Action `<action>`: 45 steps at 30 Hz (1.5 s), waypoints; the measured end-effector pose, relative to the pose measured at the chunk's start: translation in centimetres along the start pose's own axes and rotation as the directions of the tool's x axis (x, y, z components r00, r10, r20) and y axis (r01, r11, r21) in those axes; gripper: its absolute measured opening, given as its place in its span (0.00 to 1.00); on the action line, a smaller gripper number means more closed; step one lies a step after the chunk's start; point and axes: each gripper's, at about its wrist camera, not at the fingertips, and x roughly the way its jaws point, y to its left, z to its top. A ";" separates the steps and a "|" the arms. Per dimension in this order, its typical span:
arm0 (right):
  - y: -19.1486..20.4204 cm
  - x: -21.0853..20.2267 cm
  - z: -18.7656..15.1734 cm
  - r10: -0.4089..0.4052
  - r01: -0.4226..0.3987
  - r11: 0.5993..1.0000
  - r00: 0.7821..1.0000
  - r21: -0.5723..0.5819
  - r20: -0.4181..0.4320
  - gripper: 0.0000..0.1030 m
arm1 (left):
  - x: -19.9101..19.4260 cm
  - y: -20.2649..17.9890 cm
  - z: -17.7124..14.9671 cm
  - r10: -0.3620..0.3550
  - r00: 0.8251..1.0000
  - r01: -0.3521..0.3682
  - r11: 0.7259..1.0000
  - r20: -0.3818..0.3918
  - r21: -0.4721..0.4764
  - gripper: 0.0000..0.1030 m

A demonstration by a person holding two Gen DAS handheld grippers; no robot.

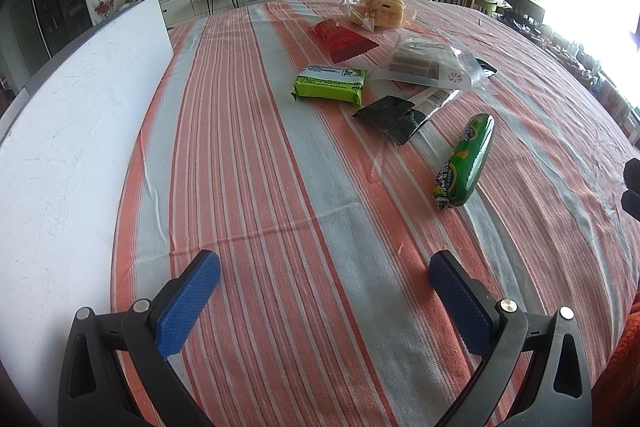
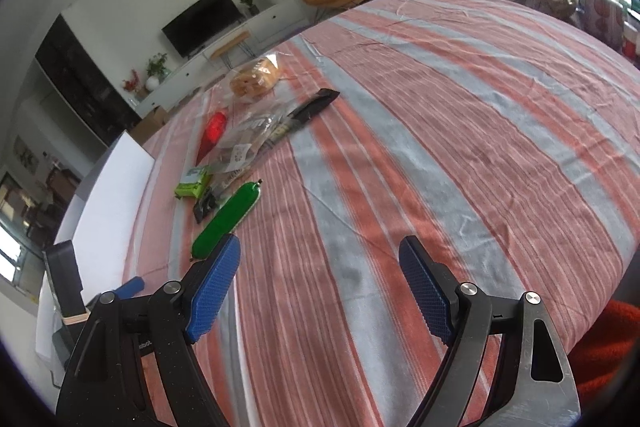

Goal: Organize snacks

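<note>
Several snacks lie on the striped tablecloth [image 1: 280, 187]: a green sausage [image 1: 464, 161], a black packet [image 1: 394, 117], a lime-green pack [image 1: 330, 85], a clear bag of brown bars [image 1: 428, 63], a red packet [image 1: 342, 37] and bagged bread [image 1: 378, 9]. My left gripper [image 1: 325, 269] hovers open over bare cloth, well short of them. My right gripper [image 2: 320, 255] is open too, nothing between its blue pads [image 2: 216, 287]; the green sausage [image 2: 226, 219] lies just beyond its left fingertip. The lime-green pack [image 2: 194, 183], red packet [image 2: 212, 135] and bread [image 2: 254, 79] stretch away beyond it.
A white board [image 1: 68, 147] covers the table's left side. The cloth [image 2: 480, 127] right of the snacks is bare. The left gripper's blue fingertip [image 2: 130, 287] shows at the lower left of the right wrist view. A TV, plants and an orange chair stand far behind.
</note>
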 end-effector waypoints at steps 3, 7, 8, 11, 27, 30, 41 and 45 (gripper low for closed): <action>0.2 -0.2 -0.2 -0.037 0.037 0.999 0.999 -0.005 0.023 0.82 | 0.0 0.0 0.0 0.000 1.000 0.000 1.000 0.000 0.000 1.00; 0.4 -0.5 -0.4 -0.074 0.075 0.997 0.996 -0.017 0.044 0.82 | 0.0 0.0 0.0 0.000 1.000 0.000 1.000 0.000 0.000 1.00; 0.4 -0.6 -0.4 -0.085 0.086 0.996 0.995 -0.018 0.052 0.82 | 0.0 0.0 0.0 0.000 1.000 0.000 1.000 0.000 0.000 1.00; 0.4 -1.0 -0.5 -0.110 0.112 0.993 0.992 -0.025 0.069 0.82 | 0.0 0.0 0.0 0.000 1.000 0.000 1.000 0.000 0.000 1.00; 0.0 0.6 -0.4 -0.131 0.132 0.991 0.991 -0.031 0.024 0.82 | 0.0 0.0 0.0 0.000 1.000 0.000 1.000 0.000 0.000 1.00; 0.3 0.6 -0.5 -0.129 0.130 0.991 0.991 -0.044 0.023 0.82 | 0.0 0.0 0.0 0.000 1.000 0.000 1.000 0.000 0.000 1.00; 0.0 0.6 -0.4 -0.122 0.122 0.992 0.992 -0.021 0.016 0.82 | 0.0 0.0 0.0 0.001 1.000 -0.001 1.000 0.000 0.000 1.00; 0.0 0.6 -0.4 -0.122 0.122 0.992 0.992 -0.025 0.014 0.82 | 0.0 0.0 0.0 0.001 1.000 -0.001 1.000 0.000 0.000 1.00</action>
